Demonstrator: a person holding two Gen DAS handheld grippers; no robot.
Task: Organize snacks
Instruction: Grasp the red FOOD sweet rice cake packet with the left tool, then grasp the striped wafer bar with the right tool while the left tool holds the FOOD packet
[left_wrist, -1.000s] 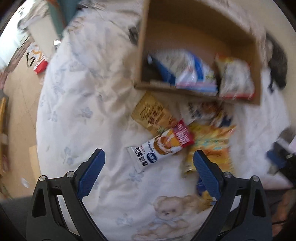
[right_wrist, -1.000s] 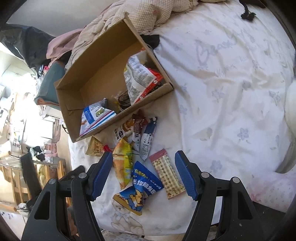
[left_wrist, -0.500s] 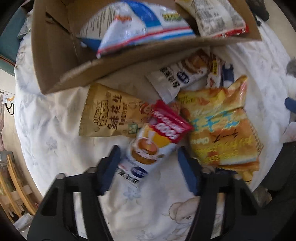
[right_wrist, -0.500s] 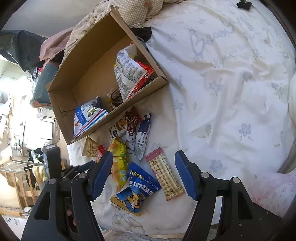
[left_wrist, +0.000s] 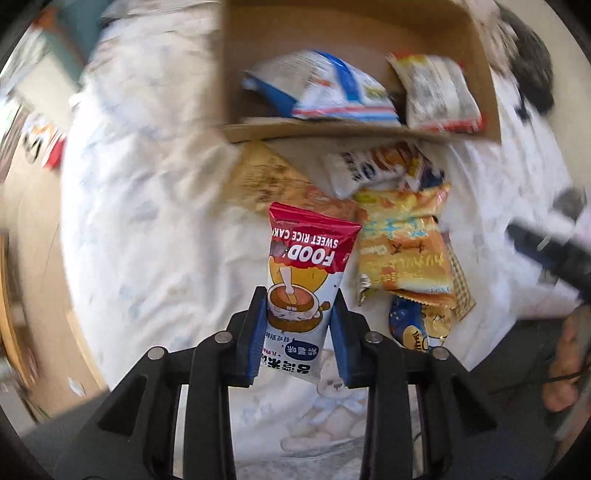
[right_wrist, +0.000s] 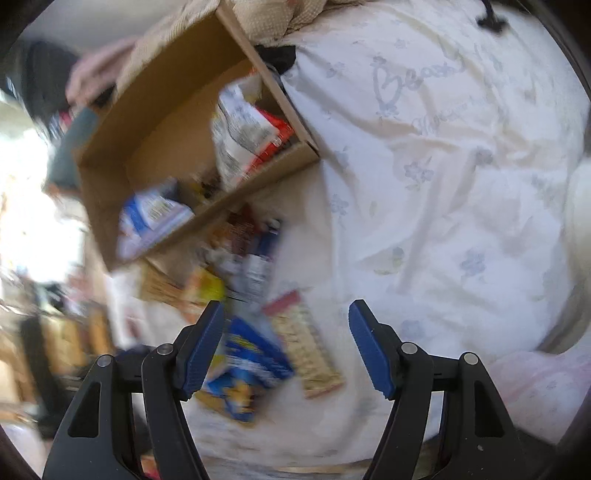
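Observation:
In the left wrist view my left gripper (left_wrist: 297, 314) is closing its jaws on a red and white sweet rice cake packet (left_wrist: 303, 273), whose lower half sits pinched between the blue pads and lifted off the sheet. Beyond it lies a pile of snacks: an orange chip bag (left_wrist: 402, 243), a tan packet (left_wrist: 266, 177) and a white sachet (left_wrist: 354, 170). The cardboard box (left_wrist: 354, 129) holds a blue and white bag (left_wrist: 332, 92) and a white and red bag (left_wrist: 439, 96). My right gripper (right_wrist: 286, 341) hangs open over a blue snack bag (right_wrist: 251, 362) and a checked bar (right_wrist: 310, 354).
Everything lies on a white floral bed sheet (right_wrist: 443, 184). The cardboard box (right_wrist: 155, 122) stands at the far side with crumpled bedding behind it. A hand (left_wrist: 569, 362) and the other gripper show at the right edge of the left wrist view. Floor and furniture lie left of the bed.
My left gripper dropped onto the rice cake packet, shut on it and lifted it. The right gripper stayed open over the pile, and its view tilted a little and blurred.

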